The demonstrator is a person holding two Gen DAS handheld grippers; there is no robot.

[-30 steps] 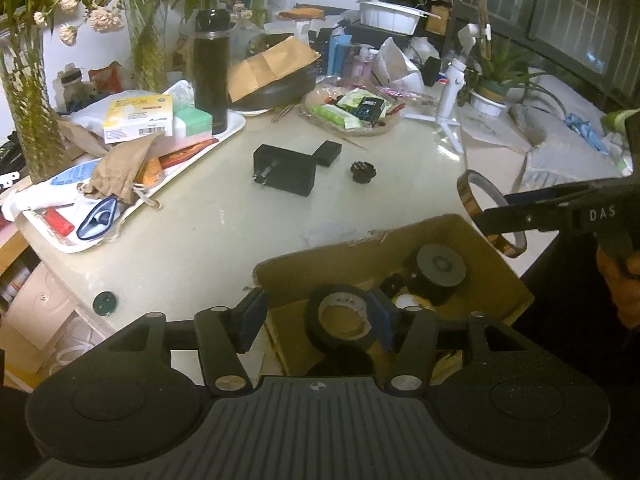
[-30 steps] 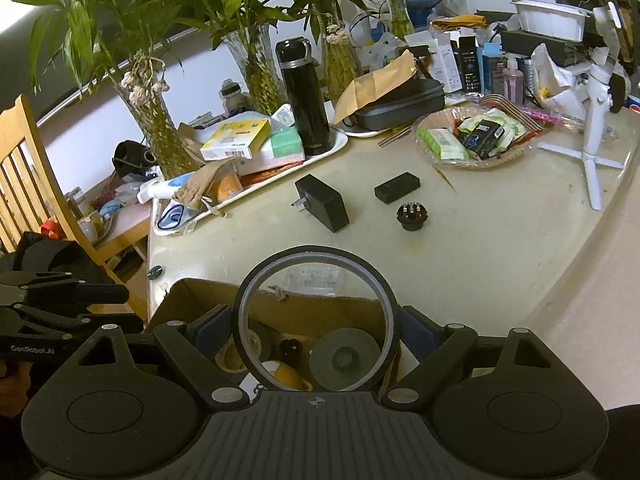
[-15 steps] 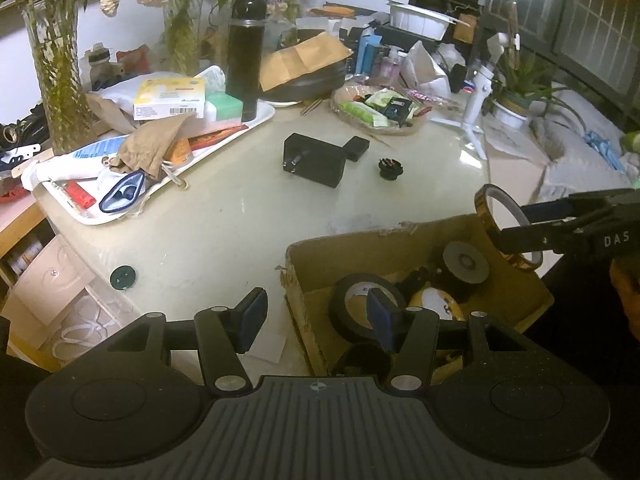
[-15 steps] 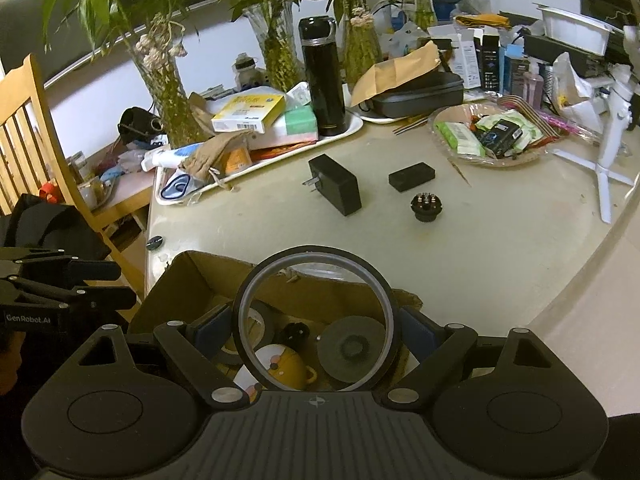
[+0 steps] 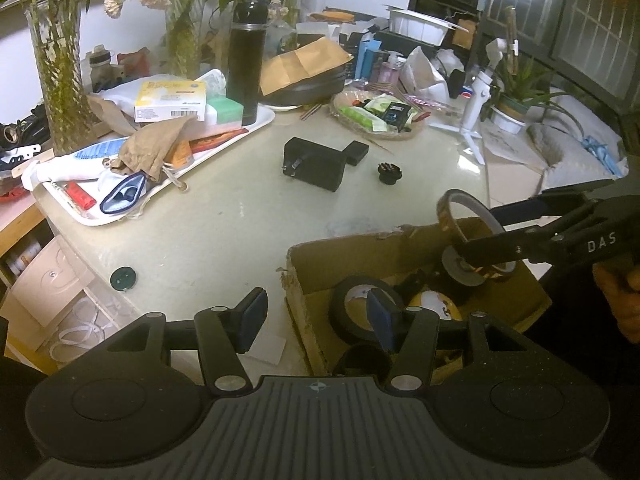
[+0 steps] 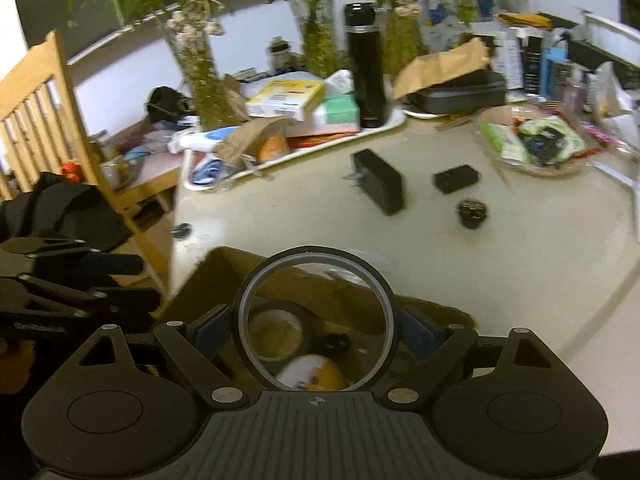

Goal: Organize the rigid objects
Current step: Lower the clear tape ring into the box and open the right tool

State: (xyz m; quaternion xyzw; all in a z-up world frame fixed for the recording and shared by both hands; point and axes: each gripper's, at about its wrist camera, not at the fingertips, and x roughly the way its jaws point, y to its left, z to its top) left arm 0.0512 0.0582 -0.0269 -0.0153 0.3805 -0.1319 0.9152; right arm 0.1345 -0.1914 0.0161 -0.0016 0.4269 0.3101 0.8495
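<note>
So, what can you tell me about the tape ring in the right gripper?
The tape ring is a thin, wide hoop, dark outside, amber-brown seen side-on, with an empty centre. It stands upright between the jaws of the right gripper, which have just been opening slightly, pads at its two sides. It hangs over the open cardboard box, touching nothing else.

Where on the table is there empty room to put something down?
Bare tabletop lies between the white tray, the black adapter and the cardboard box. More lies right of the small black knob. The tray and the box are crowded.
</note>
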